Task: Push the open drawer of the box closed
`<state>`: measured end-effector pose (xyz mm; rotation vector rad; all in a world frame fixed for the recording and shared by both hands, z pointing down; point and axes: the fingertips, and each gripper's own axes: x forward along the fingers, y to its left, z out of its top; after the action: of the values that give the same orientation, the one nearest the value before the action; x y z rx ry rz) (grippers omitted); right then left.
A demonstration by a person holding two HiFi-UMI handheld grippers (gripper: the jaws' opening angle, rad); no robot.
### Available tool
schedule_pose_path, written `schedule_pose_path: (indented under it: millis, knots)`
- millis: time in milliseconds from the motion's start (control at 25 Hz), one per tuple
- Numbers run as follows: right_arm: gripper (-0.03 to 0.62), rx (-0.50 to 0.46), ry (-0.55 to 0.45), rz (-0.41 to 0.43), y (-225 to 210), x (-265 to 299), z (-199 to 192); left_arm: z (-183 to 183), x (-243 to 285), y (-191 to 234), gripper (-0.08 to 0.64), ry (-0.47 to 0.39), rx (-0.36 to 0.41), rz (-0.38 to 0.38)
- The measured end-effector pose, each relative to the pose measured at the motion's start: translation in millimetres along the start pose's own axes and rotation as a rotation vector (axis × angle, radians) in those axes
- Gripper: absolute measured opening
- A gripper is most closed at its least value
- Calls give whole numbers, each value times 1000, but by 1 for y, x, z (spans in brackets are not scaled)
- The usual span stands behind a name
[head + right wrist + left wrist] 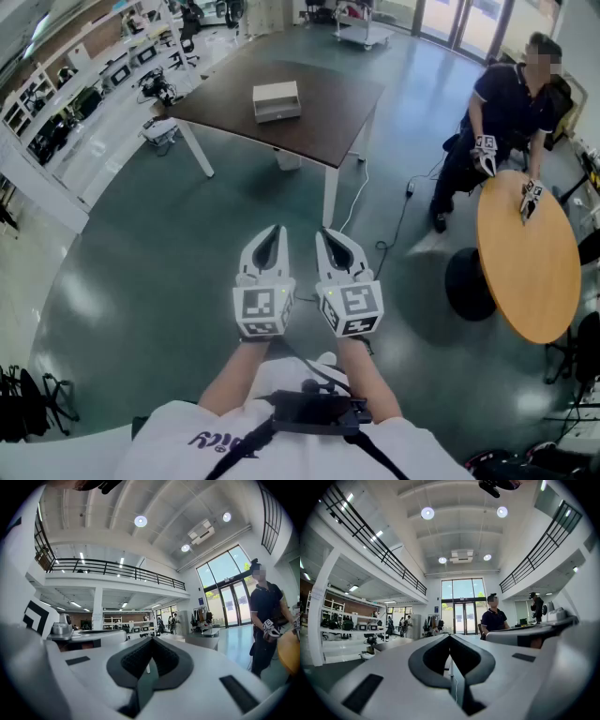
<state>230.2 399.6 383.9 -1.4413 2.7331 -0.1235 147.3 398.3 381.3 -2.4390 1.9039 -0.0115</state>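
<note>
A small white box (277, 100) stands on the dark rectangular table (319, 122) far ahead of me; from here I cannot make out how far its drawer is out. Both grippers are held side by side over the floor, well short of the table. My left gripper (276, 229) is shut with its tips together and nothing in it, as the left gripper view (449, 635) also shows. The right gripper (326, 232) is likewise shut and empty, its jaws meeting at the tip in the right gripper view (151, 638).
A round wooden table (525, 262) stands at the right, with a seated person (511, 103) holding another pair of grippers. A black round base (467, 283) sits beside it. A cable (394, 230) runs across the grey-green floor. Benches with equipment line the left wall.
</note>
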Motion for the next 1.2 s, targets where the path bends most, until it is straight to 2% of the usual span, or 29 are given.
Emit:
schedule_pose_path:
  millis: [240,400,600,880,1200]
  knots:
    - [-11,-21,-3,26,-3,13,8,4,13,2,9,-6,-19,10]
    - [-11,-15,-8,2,-6,27,14,6,25,23,9,-9,-40,12]
    - [-11,7,-20,-22,-2,58,17,11,43,53,9,-29,-51,-23]
    - [-10,-21,-9,-63,12,117,26,23,79,103,9,-49,-62,-75]
    - [-11,-22,-12,-103,46,208,14,19,118,196,9,-81,-66,-115]
